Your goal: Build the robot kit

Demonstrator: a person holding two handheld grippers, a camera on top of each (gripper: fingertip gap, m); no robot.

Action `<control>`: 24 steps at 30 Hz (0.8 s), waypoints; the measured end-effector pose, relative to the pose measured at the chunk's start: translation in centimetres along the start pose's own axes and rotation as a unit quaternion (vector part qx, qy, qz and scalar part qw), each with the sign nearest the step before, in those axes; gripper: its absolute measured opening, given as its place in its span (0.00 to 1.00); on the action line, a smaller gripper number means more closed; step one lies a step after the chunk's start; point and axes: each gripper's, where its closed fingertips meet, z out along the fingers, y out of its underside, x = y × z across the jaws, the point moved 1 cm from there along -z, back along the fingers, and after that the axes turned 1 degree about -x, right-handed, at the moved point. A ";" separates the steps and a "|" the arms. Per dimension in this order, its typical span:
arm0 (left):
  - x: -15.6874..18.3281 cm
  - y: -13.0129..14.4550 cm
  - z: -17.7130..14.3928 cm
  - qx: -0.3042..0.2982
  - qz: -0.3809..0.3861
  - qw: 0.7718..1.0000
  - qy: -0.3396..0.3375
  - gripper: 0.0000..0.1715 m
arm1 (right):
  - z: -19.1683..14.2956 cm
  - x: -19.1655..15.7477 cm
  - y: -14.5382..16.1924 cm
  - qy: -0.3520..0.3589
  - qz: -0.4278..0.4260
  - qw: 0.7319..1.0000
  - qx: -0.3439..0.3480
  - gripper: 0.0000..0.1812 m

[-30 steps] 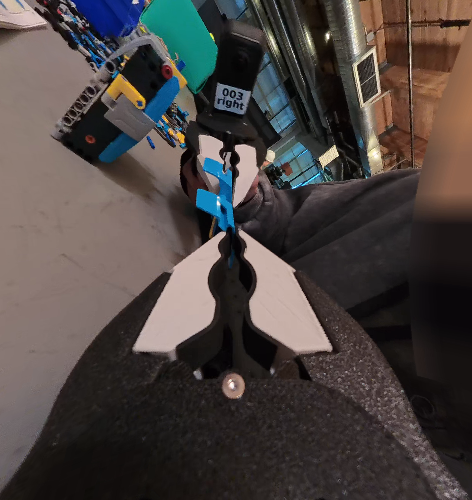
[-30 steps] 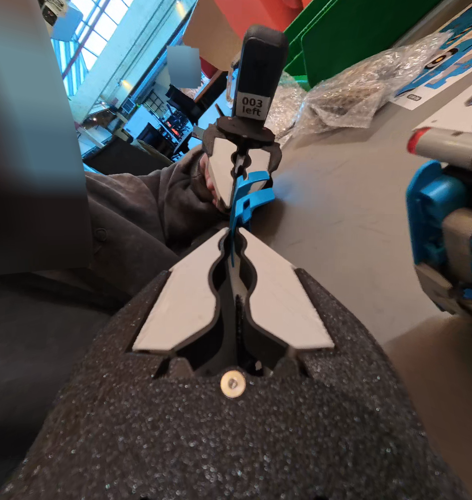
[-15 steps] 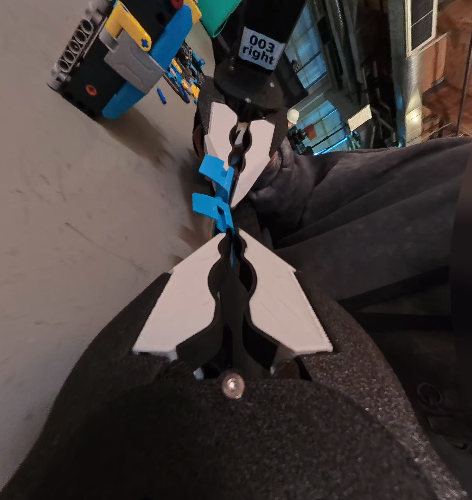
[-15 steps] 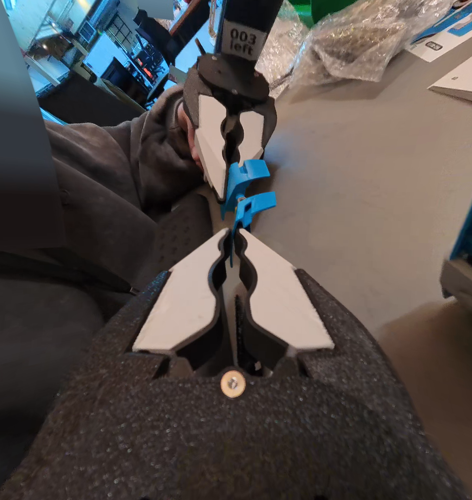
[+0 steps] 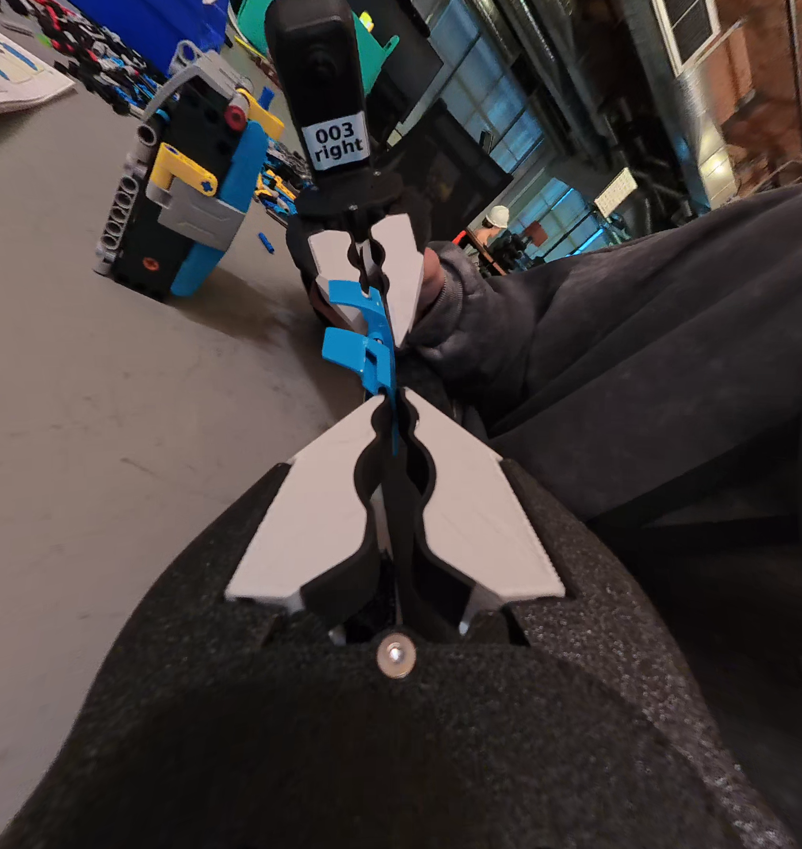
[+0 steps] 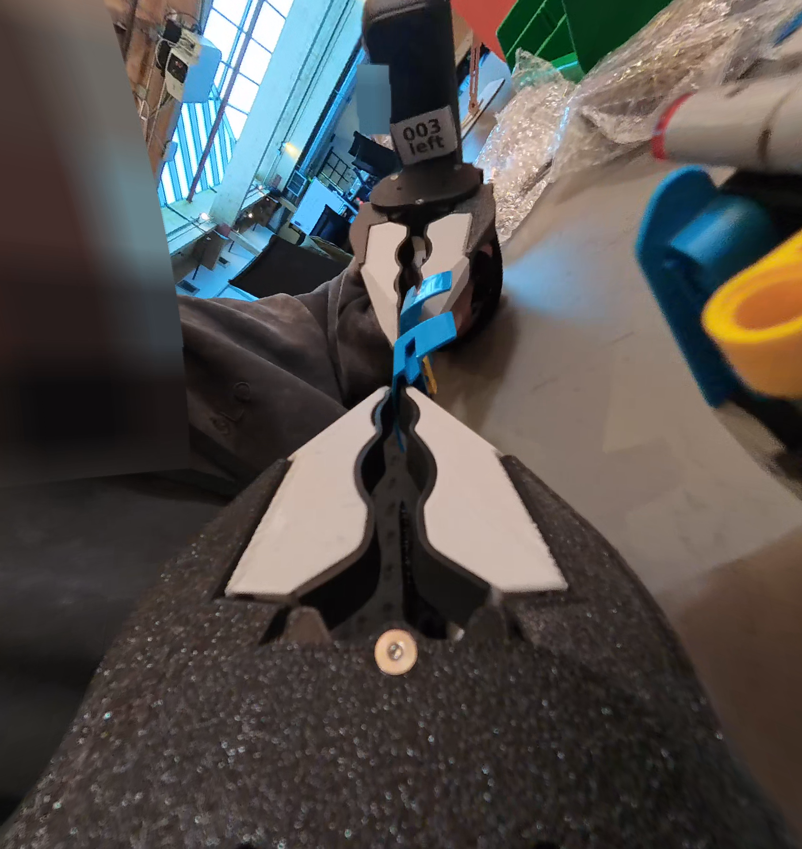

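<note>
A: From the left wrist view, the left gripper [image 5: 393,399] is clenched on the thin lower edge of a blue plastic piece [image 5: 367,349], which has two flat tabs sticking out to the left. Facing it, the right gripper [image 5: 397,342] pinches the upper end of the same piece.

B: The right wrist view agrees, mirrored: the right gripper [image 6: 398,394] is clamped on the blue plastic piece [image 6: 417,340], and the left gripper [image 6: 403,328] grips the far end. Here the tabs point right, and a small yellow bit [image 6: 429,374] shows just beside the blue, which your side hides.

A: Mine shows the piece held above the grey table [image 5: 91,413], near its edge. Farther back stands a block-built model [image 5: 183,193], black with blue, grey and yellow parts. Behind it lie scattered small parts [image 5: 91,50] and a printed sheet [image 5: 8,82].

B: I get that model [image 6: 730,294] only as a blurred close-up at my right edge: blue, yellow, a grey bar with a red ring. Crumpled clear plastic wrap [image 6: 573,105] and green bins [image 6: 569,32] sit beyond.

A: A dark sleeve [image 5: 619,367] fills my right side.

B: The same sleeve [image 6: 270,358] is on my left.
</note>
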 end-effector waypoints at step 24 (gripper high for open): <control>0.9 -0.9 -0.1 0.044 -0.027 0.998 0.048 0.00 | 0.1 -0.9 -0.8 -0.018 -0.008 0.999 0.029 0.00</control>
